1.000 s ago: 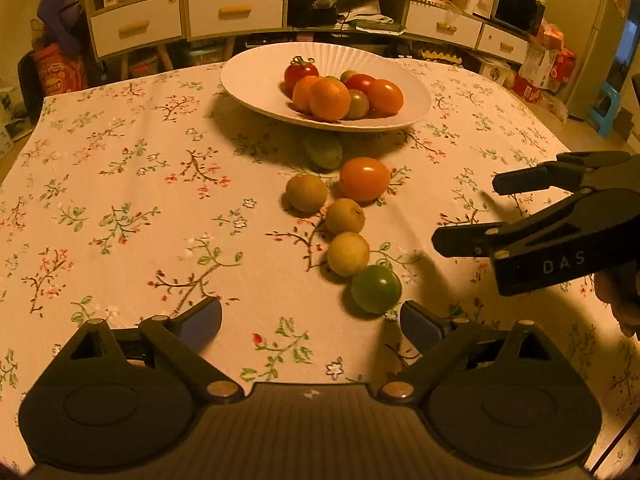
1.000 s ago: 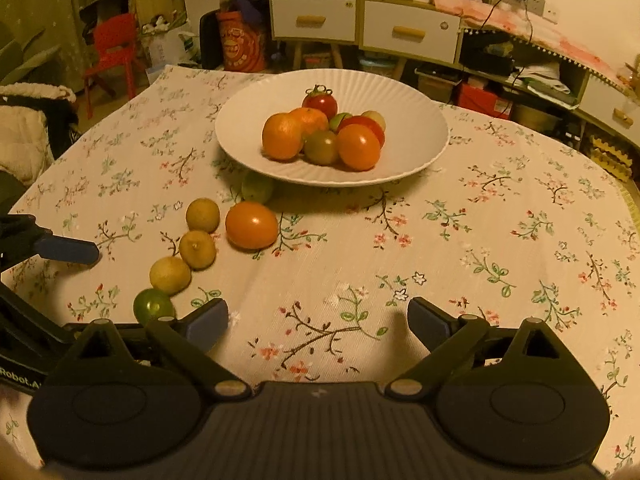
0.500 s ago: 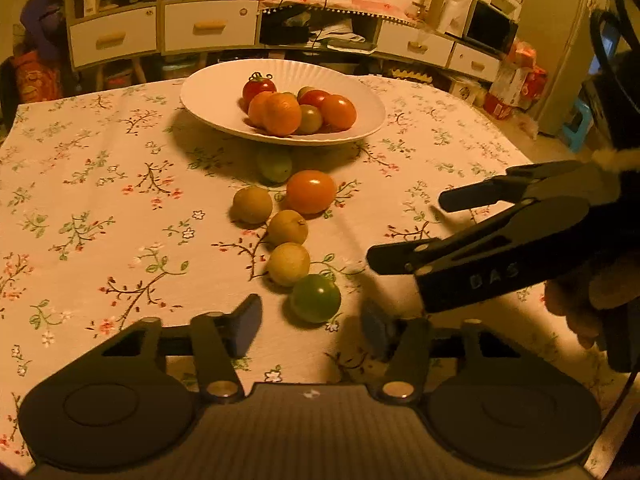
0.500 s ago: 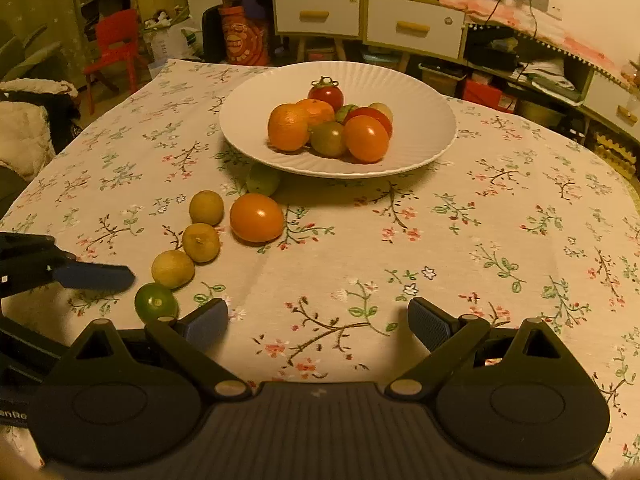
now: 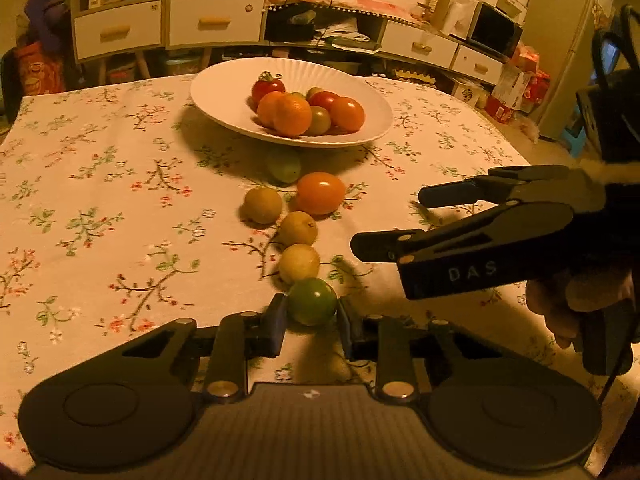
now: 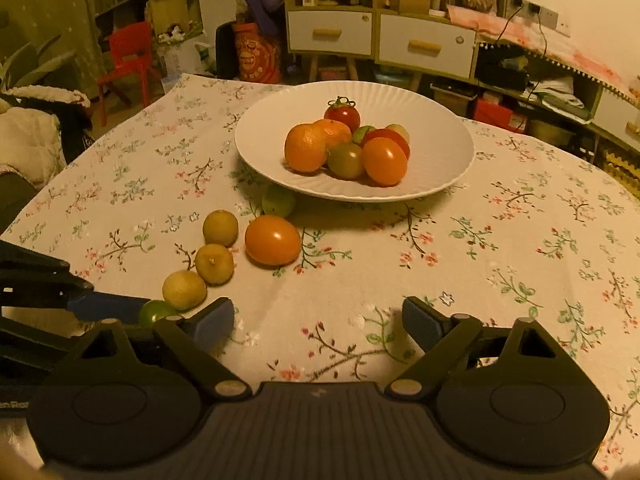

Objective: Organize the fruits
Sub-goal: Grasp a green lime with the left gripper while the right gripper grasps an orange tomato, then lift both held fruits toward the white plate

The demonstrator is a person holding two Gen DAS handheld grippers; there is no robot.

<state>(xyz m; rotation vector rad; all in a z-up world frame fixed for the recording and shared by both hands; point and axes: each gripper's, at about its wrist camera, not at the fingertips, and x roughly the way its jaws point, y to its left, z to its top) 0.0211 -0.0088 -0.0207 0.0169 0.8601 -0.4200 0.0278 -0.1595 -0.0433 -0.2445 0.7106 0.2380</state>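
My left gripper (image 5: 312, 322) is shut on a small green tomato (image 5: 312, 305) that rests on the flowered tablecloth, with the blue pads (image 5: 276, 322) pressed against both its sides. Beyond it runs a line of three yellowish round fruits (image 5: 299, 262), then an orange tomato (image 5: 320, 193) and a pale green fruit (image 5: 283, 165) at the plate's edge. The white plate (image 5: 216, 92) holds several tomatoes and oranges. My right gripper (image 6: 318, 320) hovers to the right of the line; its jaws are closing, with only cloth between them. The right wrist view half hides the green tomato (image 6: 154, 314).
The round table's edge (image 5: 500, 136) drops off at the right. Past the table are white drawer units (image 6: 424, 46), cluttered shelves and a red chair (image 6: 128, 58). A hand (image 5: 568, 308) holds the right gripper's grip.
The left jaws went from wide open to shut around the green tomato. The right gripper's fingers have drawn in a little. Neither hand has shifted much.
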